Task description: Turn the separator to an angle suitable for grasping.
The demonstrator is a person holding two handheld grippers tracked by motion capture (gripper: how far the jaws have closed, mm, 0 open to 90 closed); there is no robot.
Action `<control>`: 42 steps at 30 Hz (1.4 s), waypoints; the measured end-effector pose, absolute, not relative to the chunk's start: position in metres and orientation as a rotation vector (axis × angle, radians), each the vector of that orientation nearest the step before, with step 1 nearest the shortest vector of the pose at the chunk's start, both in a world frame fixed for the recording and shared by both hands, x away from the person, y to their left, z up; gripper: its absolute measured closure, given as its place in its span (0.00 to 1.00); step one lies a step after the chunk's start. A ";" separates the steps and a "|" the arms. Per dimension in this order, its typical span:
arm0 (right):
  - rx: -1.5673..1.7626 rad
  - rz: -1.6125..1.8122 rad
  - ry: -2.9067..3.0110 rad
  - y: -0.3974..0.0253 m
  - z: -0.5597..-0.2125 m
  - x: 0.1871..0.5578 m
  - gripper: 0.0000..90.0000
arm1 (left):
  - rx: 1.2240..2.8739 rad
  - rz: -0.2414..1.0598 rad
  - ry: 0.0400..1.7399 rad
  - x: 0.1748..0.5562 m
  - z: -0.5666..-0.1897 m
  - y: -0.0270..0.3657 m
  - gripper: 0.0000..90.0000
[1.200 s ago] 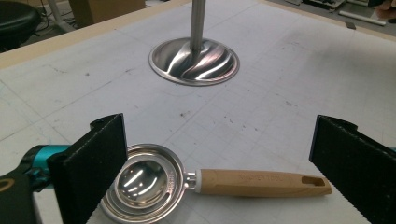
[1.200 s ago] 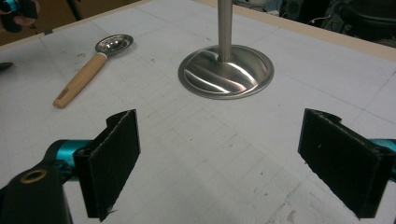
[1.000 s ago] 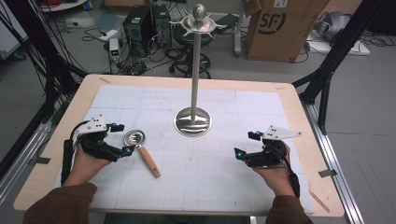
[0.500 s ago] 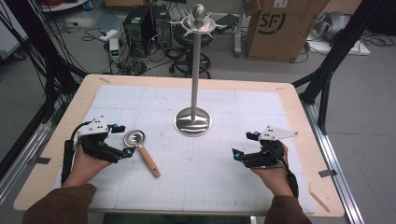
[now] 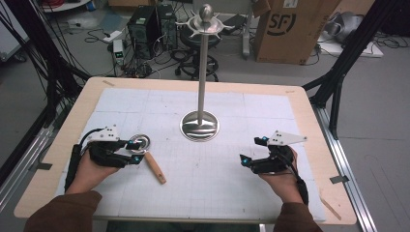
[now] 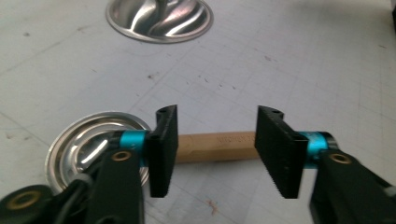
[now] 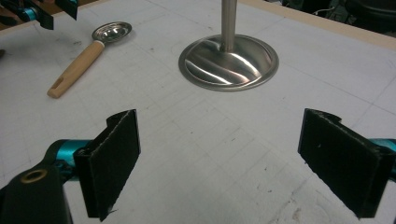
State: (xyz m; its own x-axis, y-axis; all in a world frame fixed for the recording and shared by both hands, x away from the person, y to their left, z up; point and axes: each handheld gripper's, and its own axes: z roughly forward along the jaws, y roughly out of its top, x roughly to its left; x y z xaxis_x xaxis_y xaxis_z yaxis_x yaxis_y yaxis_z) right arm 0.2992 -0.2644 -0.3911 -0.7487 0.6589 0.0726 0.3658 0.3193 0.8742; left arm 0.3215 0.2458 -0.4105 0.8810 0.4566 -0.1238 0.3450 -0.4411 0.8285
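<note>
Left gripper view: spoon handle between left hand-held gripper's spread jaws.

- The left gripper has edged slightly toward the spoon, its open jaws now straddling the wooden handle near the bowl.
- The right gripper appears shifted very slightly, though the change is hard to judge.
</note>
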 end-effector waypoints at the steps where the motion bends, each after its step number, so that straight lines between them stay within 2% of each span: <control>1: 0.927 1.398 2.293 -0.264 -0.391 0.299 0.13 | 2.078 0.139 0.579 0.321 -0.411 0.245 0.62; 9: 0.924 1.391 2.300 -0.264 -0.393 0.300 0.13 | 2.159 0.076 0.523 0.320 -0.419 0.235 0.79; 12: 0.924 1.388 2.303 -0.263 -0.393 0.300 0.13 | 2.175 0.075 0.488 0.319 -0.420 0.231 0.92; 22: 0.921 1.383 2.304 -0.263 -0.393 0.300 0.13 | 2.227 0.056 0.460 0.317 -0.425 0.225 1.00; 32: 0.922 1.380 2.306 -0.262 -0.394 0.301 0.13 | 2.317 0.062 0.407 0.316 -0.435 0.209 1.00; 42: 0.917 1.373 2.310 -0.262 -0.395 0.301 0.13 | 2.296 0.086 0.410 0.315 -0.437 0.197 1.00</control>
State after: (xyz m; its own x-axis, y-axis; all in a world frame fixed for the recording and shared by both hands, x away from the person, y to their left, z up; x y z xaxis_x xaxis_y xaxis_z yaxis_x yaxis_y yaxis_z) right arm 0.3010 -0.2615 -0.3945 -0.7507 0.6576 0.0634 0.3698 0.3388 0.8651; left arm 0.3149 0.1967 -0.4367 0.9454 0.3192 -0.0658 0.2659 -0.6388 0.7220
